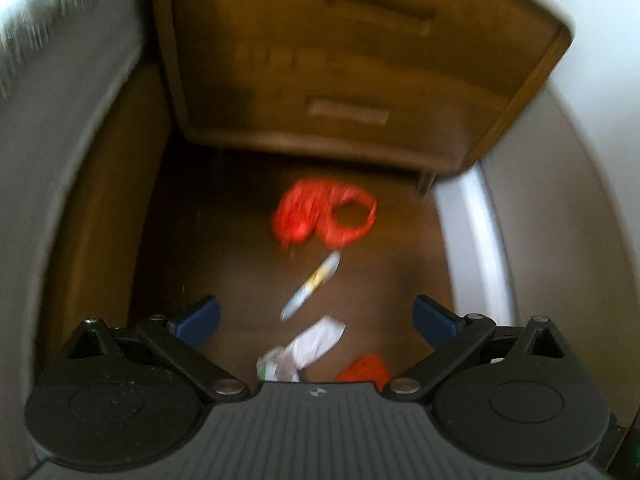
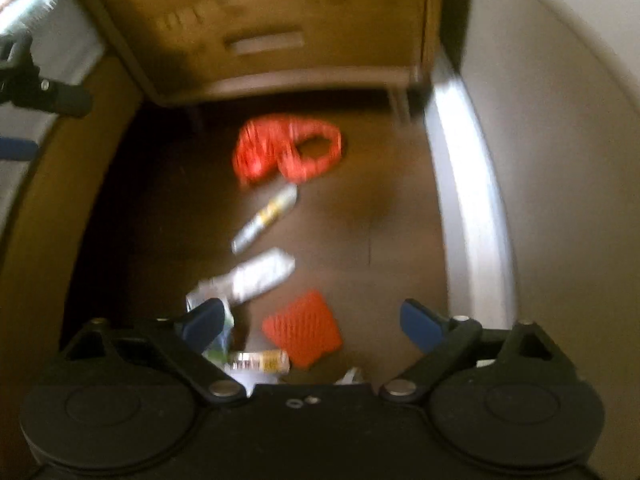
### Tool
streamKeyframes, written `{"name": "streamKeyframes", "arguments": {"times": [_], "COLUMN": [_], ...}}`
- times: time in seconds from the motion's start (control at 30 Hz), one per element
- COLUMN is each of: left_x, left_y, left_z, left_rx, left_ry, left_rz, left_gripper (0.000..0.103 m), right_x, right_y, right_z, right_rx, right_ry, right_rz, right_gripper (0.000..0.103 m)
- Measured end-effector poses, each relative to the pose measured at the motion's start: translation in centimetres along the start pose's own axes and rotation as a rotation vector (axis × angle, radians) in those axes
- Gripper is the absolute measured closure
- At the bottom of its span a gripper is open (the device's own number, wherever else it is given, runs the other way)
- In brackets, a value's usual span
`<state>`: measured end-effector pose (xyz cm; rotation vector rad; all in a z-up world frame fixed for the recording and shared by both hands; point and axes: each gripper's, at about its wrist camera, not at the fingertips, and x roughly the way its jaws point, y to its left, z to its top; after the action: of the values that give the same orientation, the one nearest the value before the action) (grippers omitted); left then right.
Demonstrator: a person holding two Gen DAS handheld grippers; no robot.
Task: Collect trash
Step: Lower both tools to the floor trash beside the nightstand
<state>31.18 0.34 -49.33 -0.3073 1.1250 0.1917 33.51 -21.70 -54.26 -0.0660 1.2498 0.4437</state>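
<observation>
Trash is scattered down the middle of a dark brown wooden floor [image 1: 380,280], all of it pretty motion-blurred. Farthest out is a crumpled red plastic bag [image 1: 324,216] with its handle loop lying open, just in front of a wooden nightstand [image 1: 352,72] that stands on thin legs. Right below the bag is a long thin wrapper [image 1: 310,286], white with a yellow patch, lying diagonally. Nearer still there's a crumpled white wrapper [image 1: 308,350], and beside it a flat orange-red square packet [image 2: 304,332] which the right wrist view shows much better. In that same view a small yellow-and-white labelled piece [image 2: 260,361] lies right at the tool's front edge, just next to the orange packet; too blurry to say what it is.

Both claws are spread wide with nothing between the fingers. The left gripper [image 1: 316,320] hangs above the white wrapper, and the right gripper [image 2: 312,320] sits over the orange packet; neither touches anything. The left tool also pokes into the right view's left edge.

A white baseboard [image 1: 472,248] and pale wall run down the right side, and a light bed edge [image 1: 40,140] with a wooden frame curves down the left.
</observation>
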Motion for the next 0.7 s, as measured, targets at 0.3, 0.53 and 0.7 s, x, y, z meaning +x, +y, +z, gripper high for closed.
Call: {"name": "streamKeyframes", "arguments": {"times": [0.3, 0.53, 0.7], "left_x": [11.6, 19.3, 22.5], "left_y": [1.5, 2.9, 3.8], "left_z": [-8.5, -12.6, -14.0], "left_rx": [-0.029, -0.063, -0.067], "left_ry": [0.183, 0.317, 0.381], "left_rz": [0.052, 0.094, 0.110], "left_gripper": [0.000, 0.001, 0.009], "right_x": [10.4, 16.3, 17.7], "right_y": [-1.5, -3.5, -3.9], "right_z": [-7.7, -10.5, -11.2], "right_rx": [0.155, 0.357, 0.430], "right_ry": [0.157, 0.263, 0.293], "right_rz": [-0.037, -0.044, -0.052], "right_gripper": [0.015, 0.025, 0.034]}}
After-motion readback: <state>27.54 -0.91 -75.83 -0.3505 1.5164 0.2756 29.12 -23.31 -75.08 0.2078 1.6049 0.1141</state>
